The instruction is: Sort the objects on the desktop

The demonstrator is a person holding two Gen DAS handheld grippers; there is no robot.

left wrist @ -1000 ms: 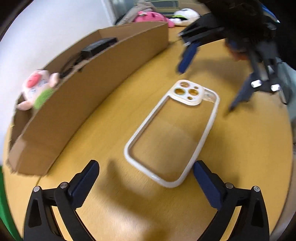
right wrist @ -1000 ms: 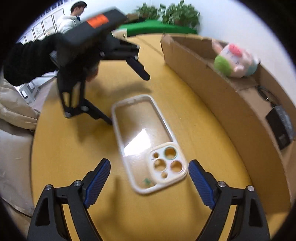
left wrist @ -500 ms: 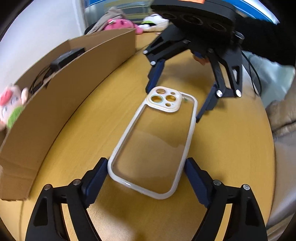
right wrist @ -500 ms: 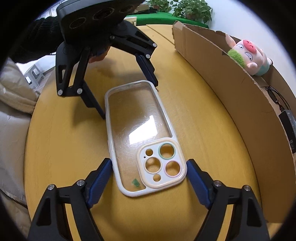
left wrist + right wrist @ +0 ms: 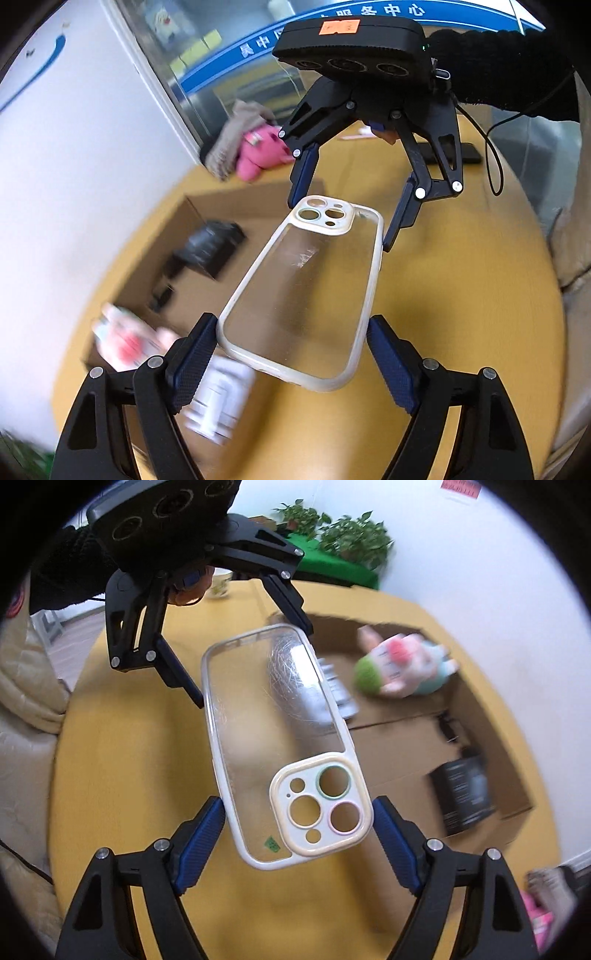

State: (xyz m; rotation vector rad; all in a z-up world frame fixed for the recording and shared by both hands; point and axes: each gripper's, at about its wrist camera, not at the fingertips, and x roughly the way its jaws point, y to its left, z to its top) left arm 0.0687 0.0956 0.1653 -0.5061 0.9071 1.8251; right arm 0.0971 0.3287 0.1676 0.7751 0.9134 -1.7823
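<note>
The case (image 5: 306,291) spans both jaw pairs, above the table (image 5: 461,295); beyond the left jaws' left side lies the box (image 5: 229,210), holding a doll (image 5: 402,668).

Each hand-held gripper was a black plastic frame with silver screws at its joints and ribbed dark-blue pads on the fingers (image 5: 195,363). The right gripper (image 5: 343,201) carried a flat black housing with three round recesses and an orange sticker at its 12 o'clock edge; a thin black cable looped away at 3 o'clock. Both hands wore black knitted sleeves (image 5: 506,70).
</note>
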